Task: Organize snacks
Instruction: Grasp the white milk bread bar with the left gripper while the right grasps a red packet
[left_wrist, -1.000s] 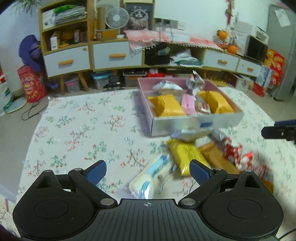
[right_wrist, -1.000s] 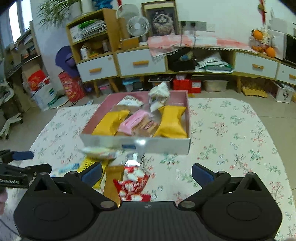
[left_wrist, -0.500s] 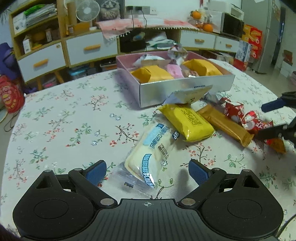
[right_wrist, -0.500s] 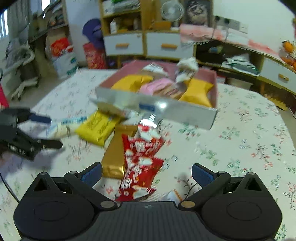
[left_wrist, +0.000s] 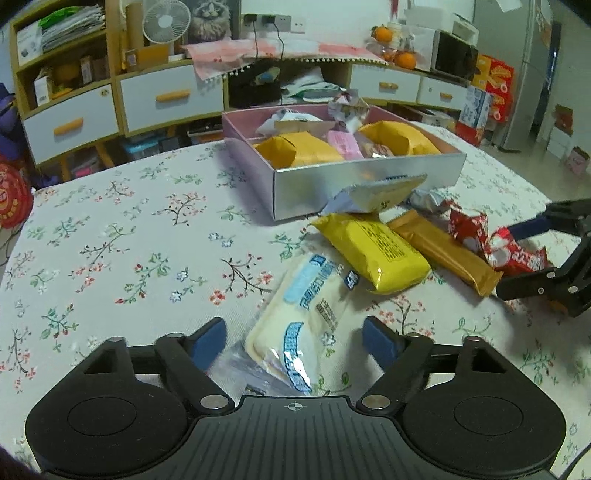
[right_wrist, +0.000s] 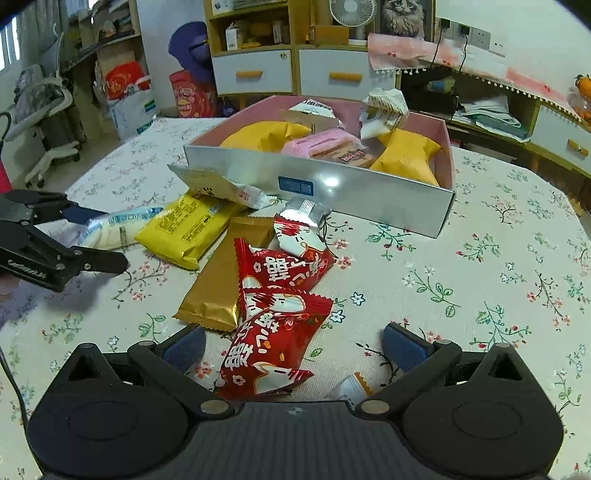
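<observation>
Left gripper is closing around the white bun packet, pads not yet pressing, likely to lift it toward the box at 12 o'clock. Right gripper is standing open, straddling the red candy bag. Only the right view is showing a small wrapper at 5 o'clock.

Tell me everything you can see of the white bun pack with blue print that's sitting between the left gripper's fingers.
The white bun pack with blue print is a long, soft-looking cream bun sealed in clear glossy plastic with blue and white labels. It lies flat on the floral tablecloth, running diagonally, its far end overlapping the edge of the yellow rectangular snack packet. Its near end sits between the left gripper, whose jaws are closing but whose pads do not press it yet.
</observation>
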